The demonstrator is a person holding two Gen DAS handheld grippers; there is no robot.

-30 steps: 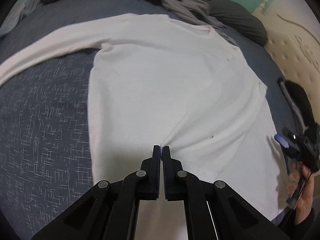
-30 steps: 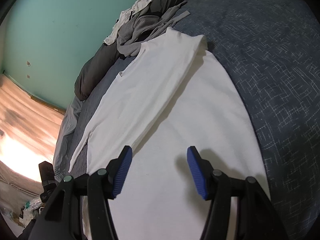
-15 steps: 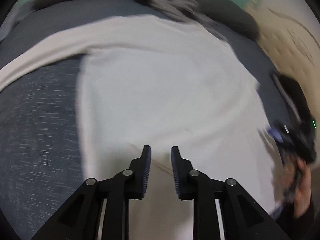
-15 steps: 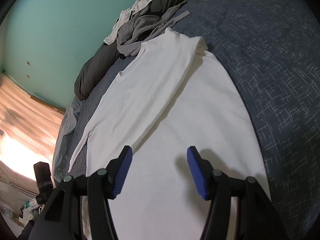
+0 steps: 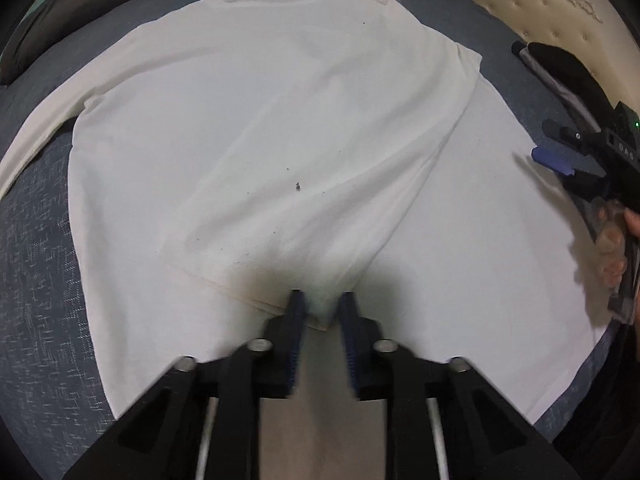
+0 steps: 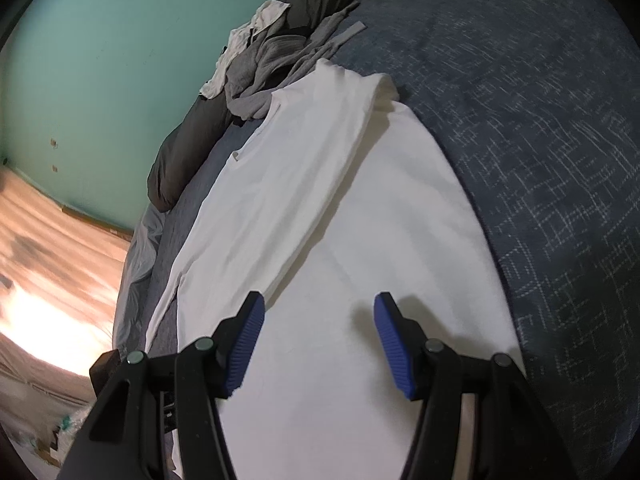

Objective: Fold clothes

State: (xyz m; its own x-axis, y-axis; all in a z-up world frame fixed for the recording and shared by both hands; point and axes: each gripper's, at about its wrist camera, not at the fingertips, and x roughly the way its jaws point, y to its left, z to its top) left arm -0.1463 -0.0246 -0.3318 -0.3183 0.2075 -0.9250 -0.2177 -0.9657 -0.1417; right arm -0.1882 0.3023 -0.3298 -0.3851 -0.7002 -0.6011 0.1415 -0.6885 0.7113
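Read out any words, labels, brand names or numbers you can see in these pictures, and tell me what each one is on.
"DAS": raised letters on the black body of the right gripper, seen at the right edge of the left wrist view; small, and they may run on out of frame, so the reading is uncertain.
White long-sleeved shirt: no print or label visible.
Blue bedspread, grey clothes pile, left gripper: no text.

Dim indoor light, brightest on the white shirt [image 5: 256, 128]. Dark soft shadow under the left gripper [image 5: 322, 308]; fainter one beneath the right gripper [image 6: 318, 344]. Blown-out glare on the wooden floor [image 6: 52, 300]. Strong fisheye bending and black corners. Slight motion blur at frame edges.
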